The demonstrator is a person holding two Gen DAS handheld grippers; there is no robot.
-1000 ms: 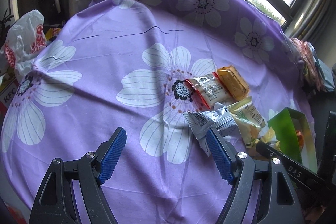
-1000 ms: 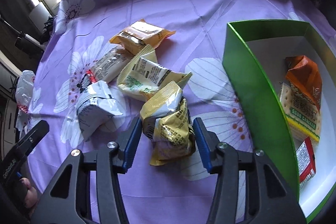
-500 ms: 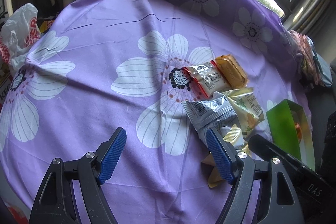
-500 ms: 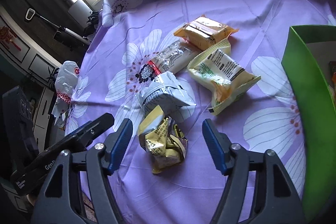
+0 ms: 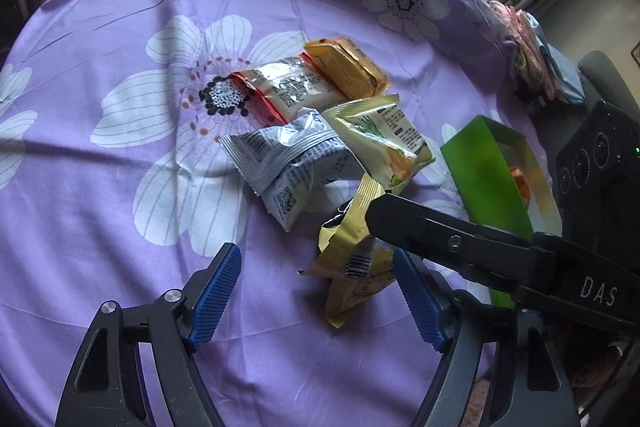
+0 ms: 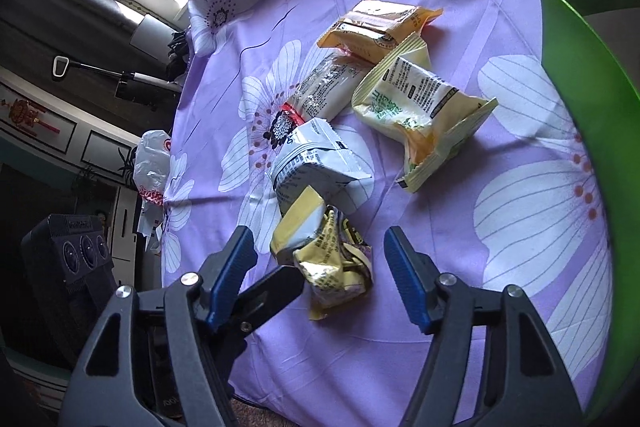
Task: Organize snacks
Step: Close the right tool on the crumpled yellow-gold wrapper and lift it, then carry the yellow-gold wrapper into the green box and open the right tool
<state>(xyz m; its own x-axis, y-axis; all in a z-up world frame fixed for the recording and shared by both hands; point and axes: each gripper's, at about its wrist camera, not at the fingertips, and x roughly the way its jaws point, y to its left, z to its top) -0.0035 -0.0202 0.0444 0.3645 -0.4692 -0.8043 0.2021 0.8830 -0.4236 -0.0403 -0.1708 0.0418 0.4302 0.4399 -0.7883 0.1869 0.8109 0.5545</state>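
Observation:
Several snack packets lie on the purple flowered cloth (image 5: 100,187): a gold crumpled packet (image 5: 352,259) (image 6: 328,259), a silver-white packet (image 5: 296,163) (image 6: 316,167), a pale yellow-green packet (image 5: 384,139) (image 6: 416,107), a clear red-edged packet (image 5: 280,91) (image 6: 324,91) and an orange packet (image 5: 348,67) (image 6: 380,27). My left gripper (image 5: 316,299) is open, the gold packet by its right finger. My right gripper (image 6: 320,279) is open around the gold packet, apart from it. The green box (image 5: 484,175) (image 6: 580,75) stands to the right.
An orange snack (image 5: 520,183) lies inside the green box. A white plastic bag (image 6: 152,167) hangs past the cloth's left edge. Folded fabric (image 5: 532,67) lies at the far right. The right gripper's finger (image 5: 440,235) crosses the left wrist view.
My right gripper has opened and let go of the gold packet, which now lies on the cloth. It pulled back from the box. My left gripper has moved toward the packets.

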